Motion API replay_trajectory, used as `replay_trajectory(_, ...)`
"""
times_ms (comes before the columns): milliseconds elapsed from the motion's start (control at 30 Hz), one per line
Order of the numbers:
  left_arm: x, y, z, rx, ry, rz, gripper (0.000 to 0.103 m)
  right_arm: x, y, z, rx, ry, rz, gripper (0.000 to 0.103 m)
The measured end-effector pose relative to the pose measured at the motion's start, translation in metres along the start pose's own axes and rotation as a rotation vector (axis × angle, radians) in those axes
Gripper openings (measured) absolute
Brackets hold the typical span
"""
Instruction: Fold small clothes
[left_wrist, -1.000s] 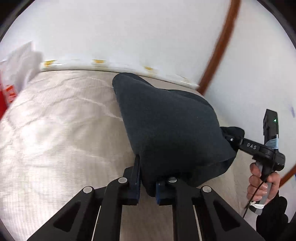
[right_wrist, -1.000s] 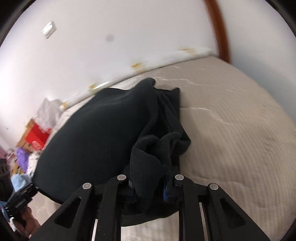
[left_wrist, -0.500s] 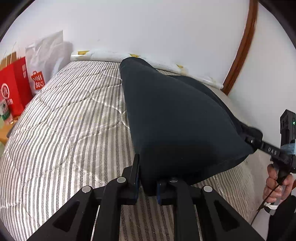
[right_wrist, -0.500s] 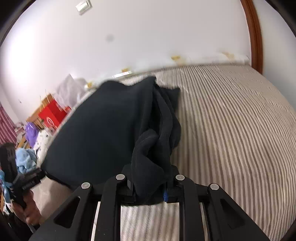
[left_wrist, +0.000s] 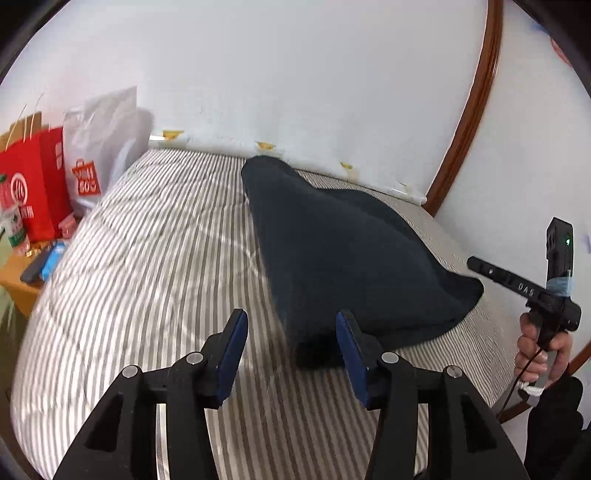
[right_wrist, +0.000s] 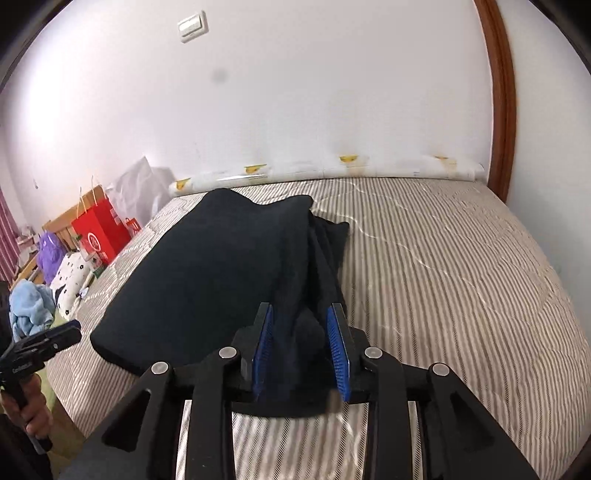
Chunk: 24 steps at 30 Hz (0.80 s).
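Both grips are being let go: the left gripper (left_wrist: 290, 345) has just been opened wide, its blue pads clear of the dark garment (left_wrist: 332, 254), whose near corner is now dropped on the bed between and just beyond the jaws. The right gripper (right_wrist: 301, 349) has just been eased apart too, with the bunched edge of the garment (right_wrist: 221, 273) left slack between its pads, no longer pinched as it was a moment ago. A fold is judged laid down, the cloth now spread on the striped mattress (left_wrist: 147, 266). Further off, red and white shopping bags (left_wrist: 40, 177) are seen by the white wall (right_wrist: 314, 92).
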<state>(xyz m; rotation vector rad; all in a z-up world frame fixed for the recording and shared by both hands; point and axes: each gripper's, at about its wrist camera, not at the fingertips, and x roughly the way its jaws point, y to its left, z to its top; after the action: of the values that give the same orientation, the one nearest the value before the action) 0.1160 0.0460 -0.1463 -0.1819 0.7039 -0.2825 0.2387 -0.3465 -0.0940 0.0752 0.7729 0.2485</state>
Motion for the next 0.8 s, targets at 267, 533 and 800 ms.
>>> replay_trajectory(267, 0.058, -0.014, 0.012, 0.028, 0.094, 0.024, 0.051, 0.042, -0.006, -0.039, -0.052, 0.121, -0.103, 0.027)
replay_trajectory(533, 0.067, -0.003, 0.008, 0.027, 0.111, -0.030, 0.056, 0.023, -0.020, -0.002, -0.053, 0.105, -0.044, 0.029)
replay_trajectory(800, 0.061, 0.000, 0.053, 0.081, 0.012, -0.058, 0.058, 0.078, -0.018, 0.077, -0.057, 0.135, 0.008, 0.037)
